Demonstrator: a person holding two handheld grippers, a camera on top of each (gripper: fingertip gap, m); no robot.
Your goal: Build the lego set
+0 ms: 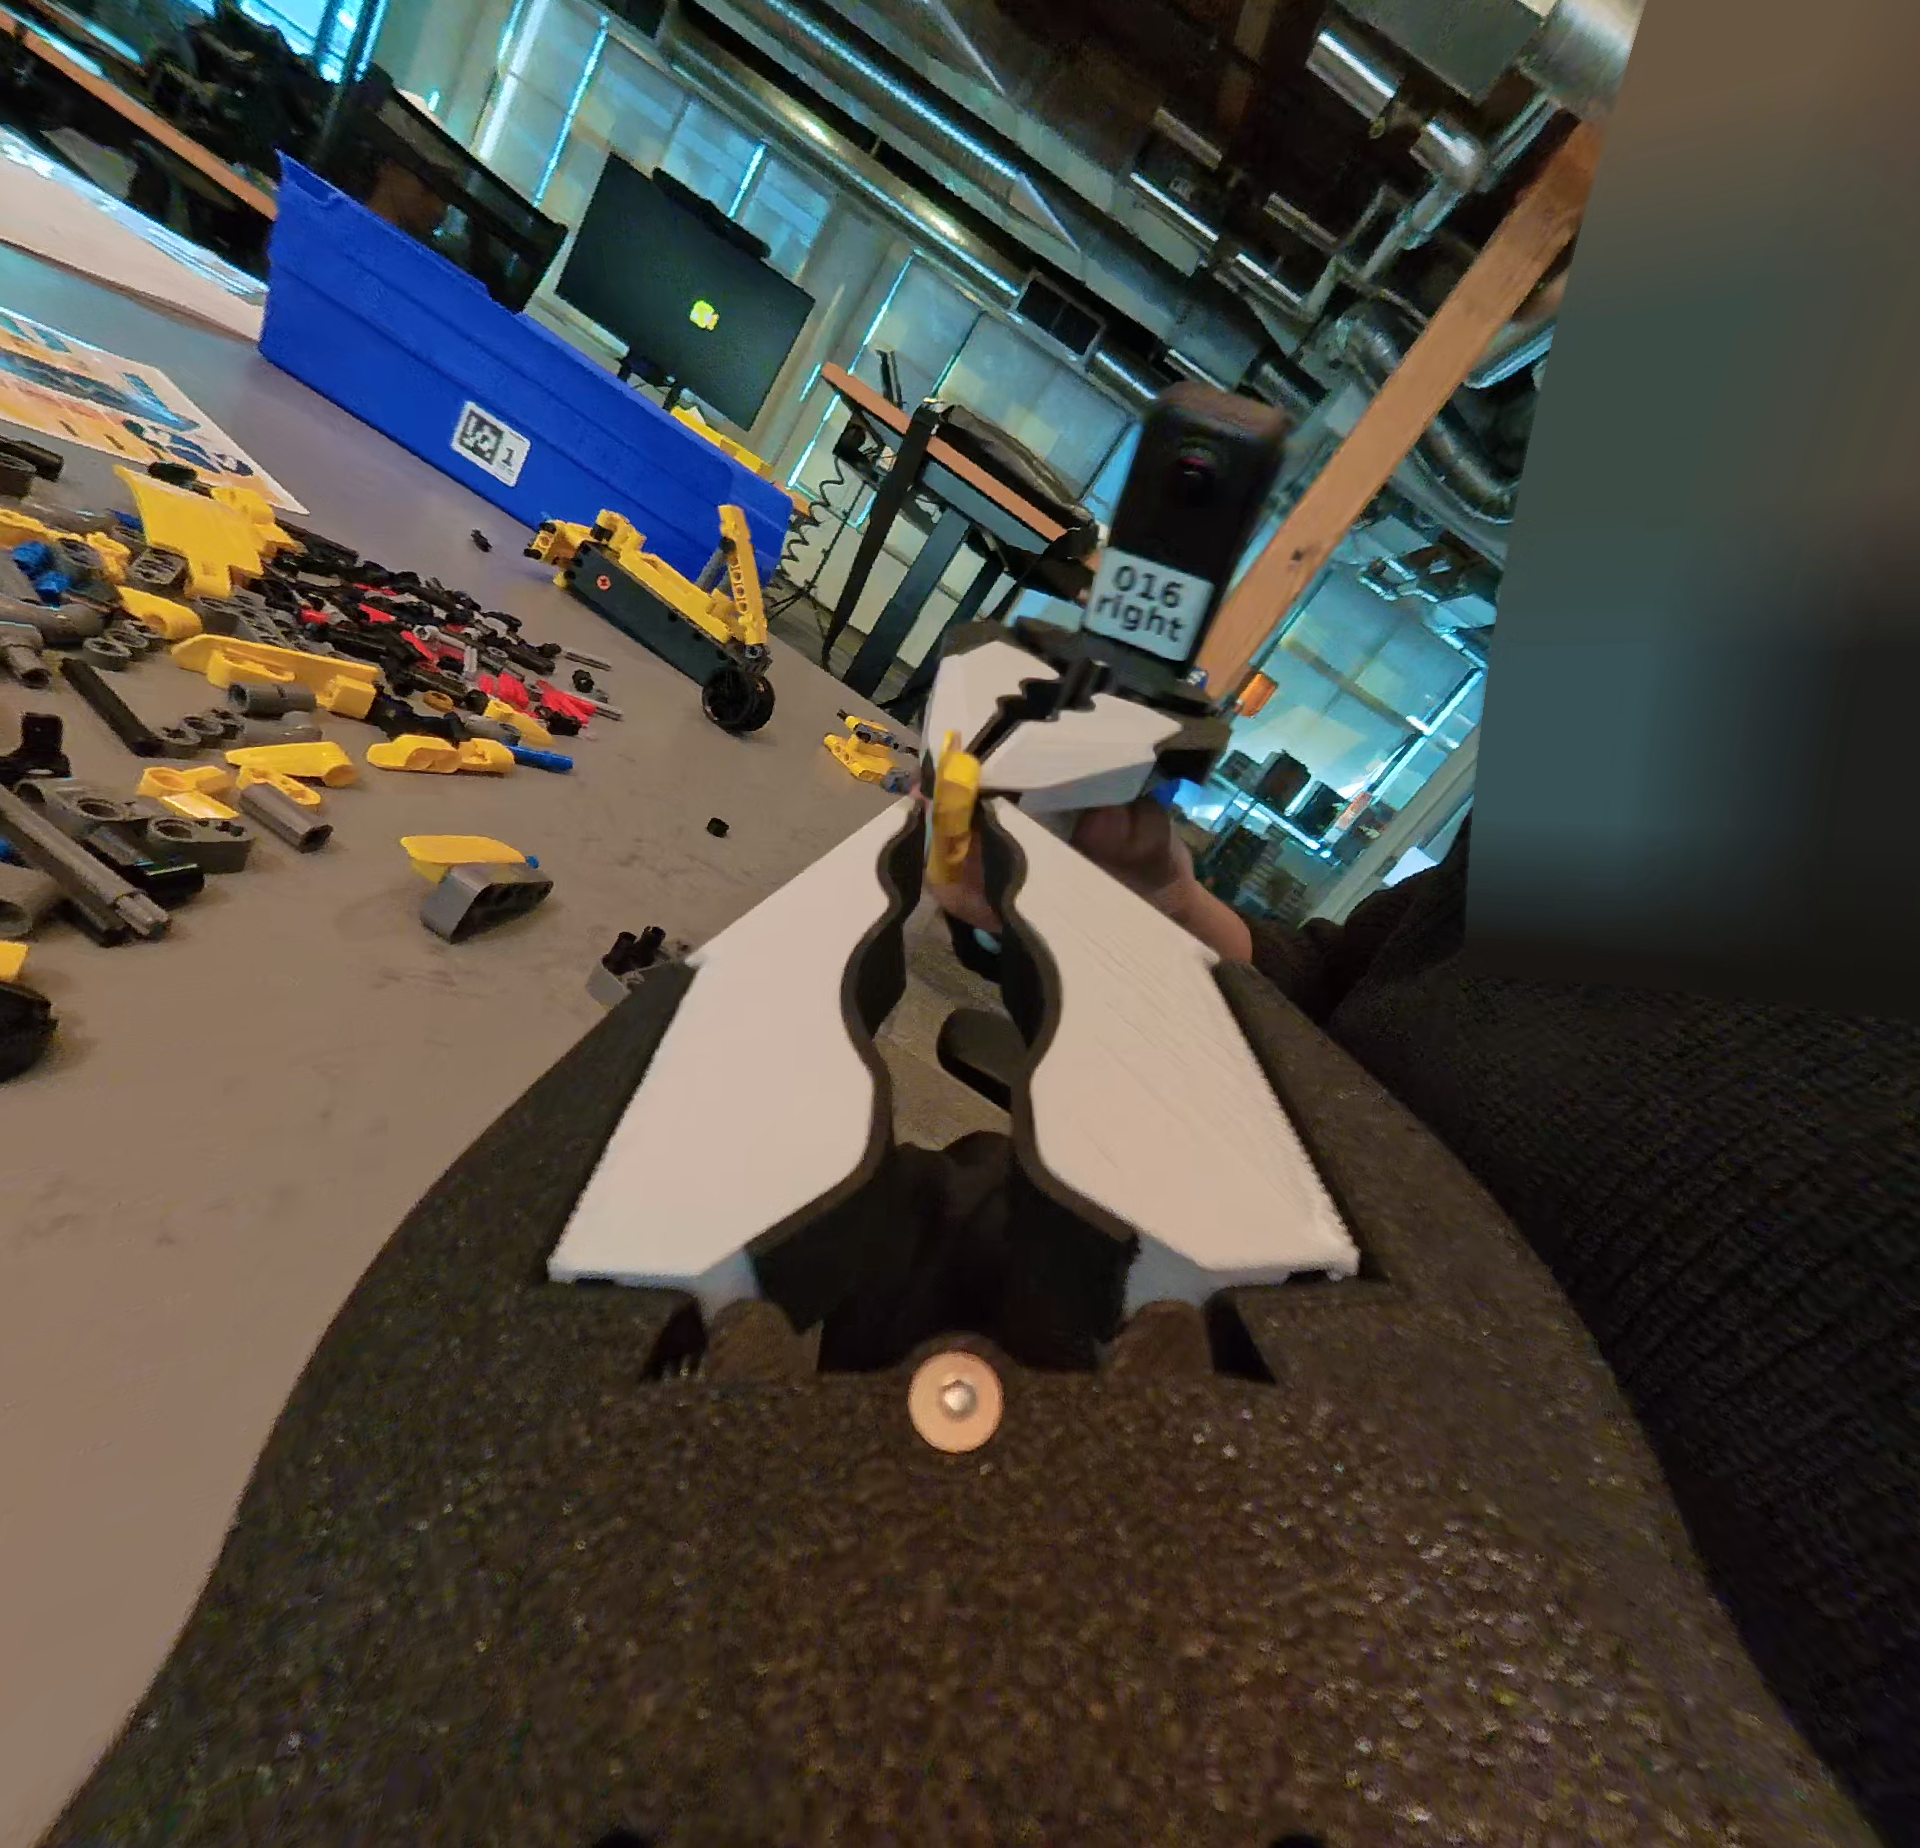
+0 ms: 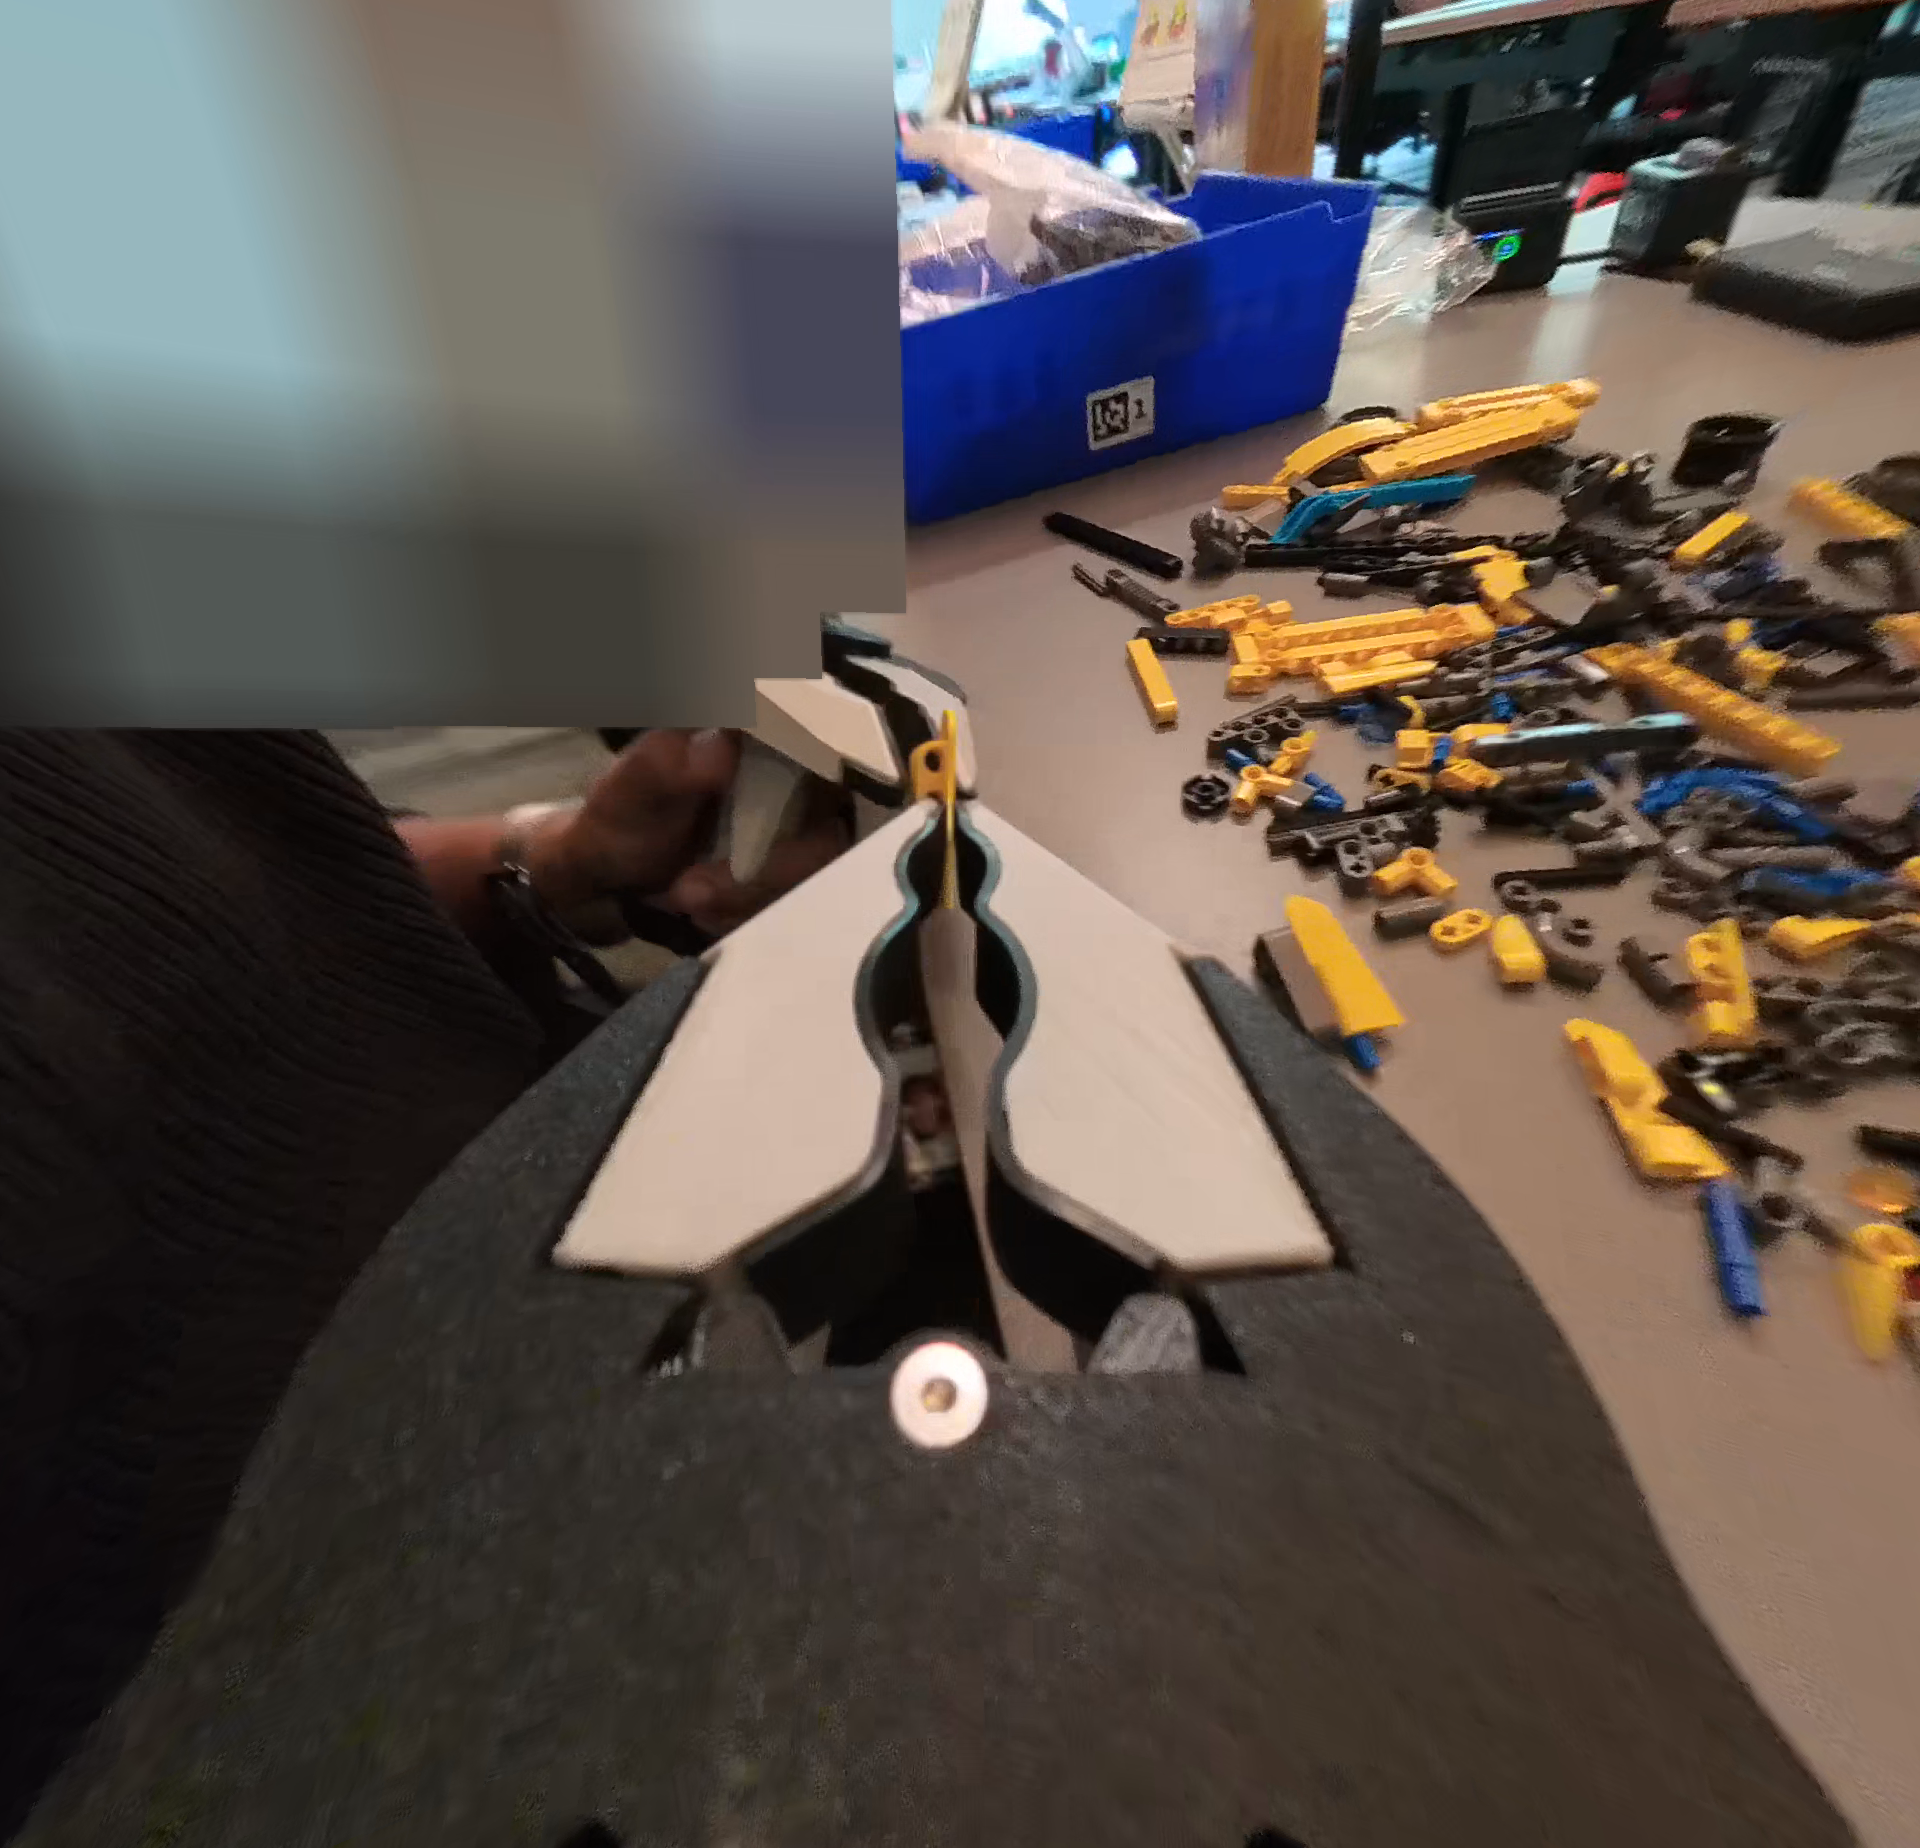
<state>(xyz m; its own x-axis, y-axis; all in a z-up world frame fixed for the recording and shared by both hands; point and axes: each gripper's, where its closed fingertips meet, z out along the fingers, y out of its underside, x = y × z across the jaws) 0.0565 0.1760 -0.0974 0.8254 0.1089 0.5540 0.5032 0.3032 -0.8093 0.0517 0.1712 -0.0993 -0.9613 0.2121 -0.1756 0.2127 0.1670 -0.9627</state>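
A small yellow building-toy piece (image 1: 951, 811) is held in the air between both grippers, over the near edge of the grey table (image 1: 312, 1123). My left gripper (image 1: 948, 816) is shut on its lower part. My right gripper (image 1: 971, 754) comes in from the far side, and its tips are pinched on the top of the piece. In the right wrist view the piece (image 2: 928, 759) shows edge-on as a thin yellow plate with a lug. My right gripper (image 2: 945, 816) is shut on it. The left gripper (image 2: 935, 733) grips it from beyond, held by a hand (image 2: 623, 832).
Loose yellow, black, blue and red pieces (image 1: 260, 655) are spread over the table and also show in the right wrist view (image 2: 1558, 707). A partly built yellow model with a wheel (image 1: 665, 593) stands near a blue bin (image 1: 416, 344). A printed sheet (image 1: 104, 396) lies at the left. Both grippers' tips are close together, under 4 cm apart.
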